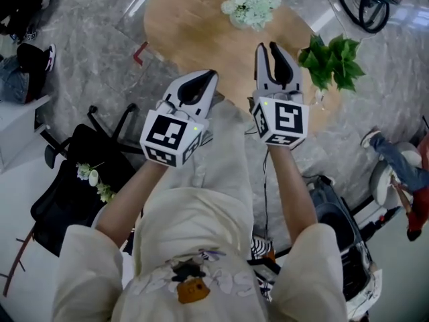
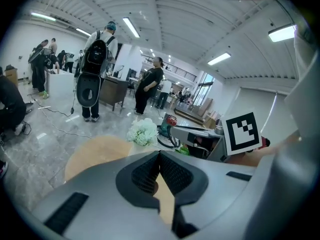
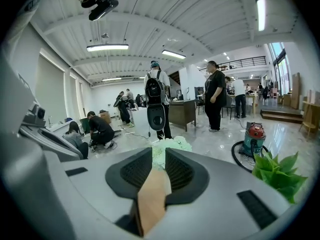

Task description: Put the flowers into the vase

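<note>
Flowers, a pale white-green bunch, lie on the far side of a round wooden table, well apart from both grippers, as a person in a cream top holds the 2 tools above the near edge. The left gripper is clenched on nothing: in its own view the ribbed pads meet at the tips, and the bunch shows on the table beyond them. The right gripper is released, its jaws standing apart with nothing between them. In the right gripper view the gap lines up with the bunch farther off on the tabletop. A spray of green leaves sits at the table's right edge, near the right gripper and well to the right of the flowers. Whether the leaves stand in a vase cannot be told. Each gripper carries a marker cube, the left one tilted and the right one nearly square to the camera. A black chair at the lower left holds a small white sprig. Across the marble floor stand several people and a red vacuum cleaner.
</note>
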`<state>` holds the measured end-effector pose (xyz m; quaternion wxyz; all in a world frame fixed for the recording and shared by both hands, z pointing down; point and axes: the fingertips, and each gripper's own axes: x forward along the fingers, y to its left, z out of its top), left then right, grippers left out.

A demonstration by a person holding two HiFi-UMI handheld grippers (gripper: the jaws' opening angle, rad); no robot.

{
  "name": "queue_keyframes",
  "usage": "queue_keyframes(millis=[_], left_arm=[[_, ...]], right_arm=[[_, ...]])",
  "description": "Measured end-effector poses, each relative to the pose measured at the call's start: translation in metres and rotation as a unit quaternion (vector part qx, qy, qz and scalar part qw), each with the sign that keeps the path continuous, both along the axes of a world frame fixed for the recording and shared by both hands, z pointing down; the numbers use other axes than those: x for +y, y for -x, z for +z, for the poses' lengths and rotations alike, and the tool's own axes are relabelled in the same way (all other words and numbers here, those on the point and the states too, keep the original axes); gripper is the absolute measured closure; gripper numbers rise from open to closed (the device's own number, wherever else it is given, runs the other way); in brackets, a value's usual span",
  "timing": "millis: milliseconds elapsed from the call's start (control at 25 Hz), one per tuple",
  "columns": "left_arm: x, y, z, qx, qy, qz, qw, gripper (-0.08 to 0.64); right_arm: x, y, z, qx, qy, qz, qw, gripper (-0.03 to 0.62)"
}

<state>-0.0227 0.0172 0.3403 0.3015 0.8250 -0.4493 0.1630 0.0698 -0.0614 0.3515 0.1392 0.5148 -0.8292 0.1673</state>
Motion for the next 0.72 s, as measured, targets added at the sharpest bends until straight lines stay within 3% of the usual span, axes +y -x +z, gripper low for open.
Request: queue_keyframes(millis=[360,720], left_arm=[[0.024,-0.001,-0.038,0.001,-0.011,0.012,0.9999,0.551],[0.040,0.002,-0.075,0.002,-0.024,-0.006,0.9997,0.551]], right_arm=[[0.039,0.012,-0.031,-0.018,0.008,-0.019,1.000,0.509],[0.066,0.009,-0.070,-0.005,0.019,-0.061,0.998,0.509]])
